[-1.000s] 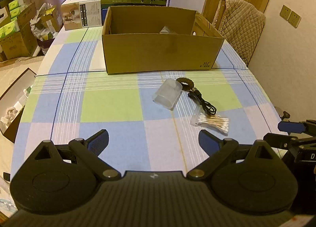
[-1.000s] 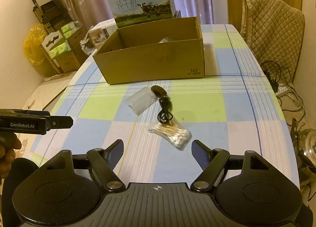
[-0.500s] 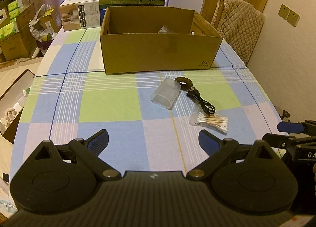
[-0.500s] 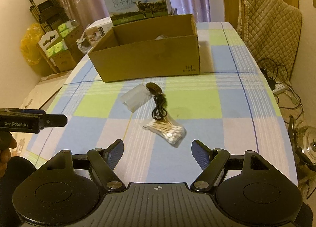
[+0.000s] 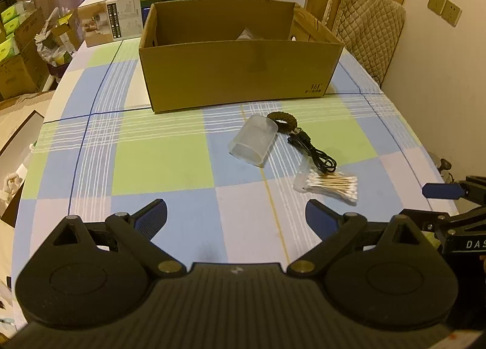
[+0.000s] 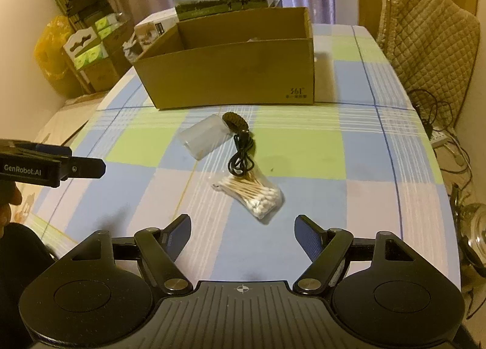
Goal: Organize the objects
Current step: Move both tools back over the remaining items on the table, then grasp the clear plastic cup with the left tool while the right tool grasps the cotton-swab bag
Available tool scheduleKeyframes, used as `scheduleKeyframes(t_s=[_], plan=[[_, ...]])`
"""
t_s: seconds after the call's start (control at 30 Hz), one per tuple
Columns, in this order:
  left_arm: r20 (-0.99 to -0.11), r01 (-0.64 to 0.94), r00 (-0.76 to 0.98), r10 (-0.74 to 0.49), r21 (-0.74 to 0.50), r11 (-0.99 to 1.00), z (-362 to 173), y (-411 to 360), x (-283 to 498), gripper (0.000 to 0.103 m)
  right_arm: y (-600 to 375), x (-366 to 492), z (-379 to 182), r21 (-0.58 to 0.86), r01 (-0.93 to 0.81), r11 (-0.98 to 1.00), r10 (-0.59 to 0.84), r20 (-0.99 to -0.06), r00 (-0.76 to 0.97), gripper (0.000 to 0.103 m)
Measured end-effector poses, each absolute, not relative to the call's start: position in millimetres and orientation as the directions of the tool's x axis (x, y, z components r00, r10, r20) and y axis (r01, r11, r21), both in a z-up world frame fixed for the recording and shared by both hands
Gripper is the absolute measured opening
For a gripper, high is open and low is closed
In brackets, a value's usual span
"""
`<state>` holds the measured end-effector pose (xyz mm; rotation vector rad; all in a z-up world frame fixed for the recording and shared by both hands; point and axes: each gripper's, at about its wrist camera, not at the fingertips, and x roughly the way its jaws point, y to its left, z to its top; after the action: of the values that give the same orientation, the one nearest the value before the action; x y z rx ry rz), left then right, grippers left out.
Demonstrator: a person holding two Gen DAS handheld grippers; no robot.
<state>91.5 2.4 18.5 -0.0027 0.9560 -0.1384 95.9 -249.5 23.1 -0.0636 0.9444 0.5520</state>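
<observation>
Four small things lie on the checked table [image 5: 161,163] before one cardboard box [image 5: 240,75]: one clear cup [image 5: 253,144], one brown ring [image 5: 285,120], one black cord [image 5: 316,157], one bag of cotton swabs [image 5: 332,184]. Something pale, hard to make out, sits inside the box. Left gripper [image 5: 236,212] and right gripper [image 6: 243,229] both hang wide open, holding nothing.

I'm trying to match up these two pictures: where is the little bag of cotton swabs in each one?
Left wrist view: the bag of cotton swabs lies right of centre, just ahead of the gripper's right finger.
Right wrist view: the bag lies near the centre, ahead of the open fingers.
Shared landmark: the cardboard box stands behind it in both.
</observation>
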Motion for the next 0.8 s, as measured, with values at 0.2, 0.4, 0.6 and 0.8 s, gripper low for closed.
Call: scheduleKeyframes(t_s=[0.2, 0.4, 0.6, 0.8], plan=[[-0.824, 0.142, 0.555, -0.118, -0.046, 0.989, 5.5, 0.5, 111.9, 0.096, -243.9, 115.9, 10.1, 0.164, -0.502, 0.849, 0.413, -0.799, 0.437, 0.073], [-0.837, 0.161, 0.535, -0.114, -0.032, 0.987, -11.8, 1.0, 135.6, 0.096, -233.2, 138.5, -6.6, 0.154, -0.544, 0.825, 0.416, -0.818, 0.399, 0.073], [-0.847, 0.179, 0.519, -0.117, -0.026, 0.984, -26.4, 2.5, 156.8, 0.096, -216.5, 160.8, -27.7, 0.121, -0.611, 0.783, 0.407, -0.842, 0.354, 0.073], [-0.854, 0.192, 0.504, -0.128, -0.033, 0.981, -39.7, 3.0, 173.6, 0.096, -195.7, 181.1, -51.6, 0.071, -0.690, 0.720, 0.386, -0.868, 0.313, 0.068]])
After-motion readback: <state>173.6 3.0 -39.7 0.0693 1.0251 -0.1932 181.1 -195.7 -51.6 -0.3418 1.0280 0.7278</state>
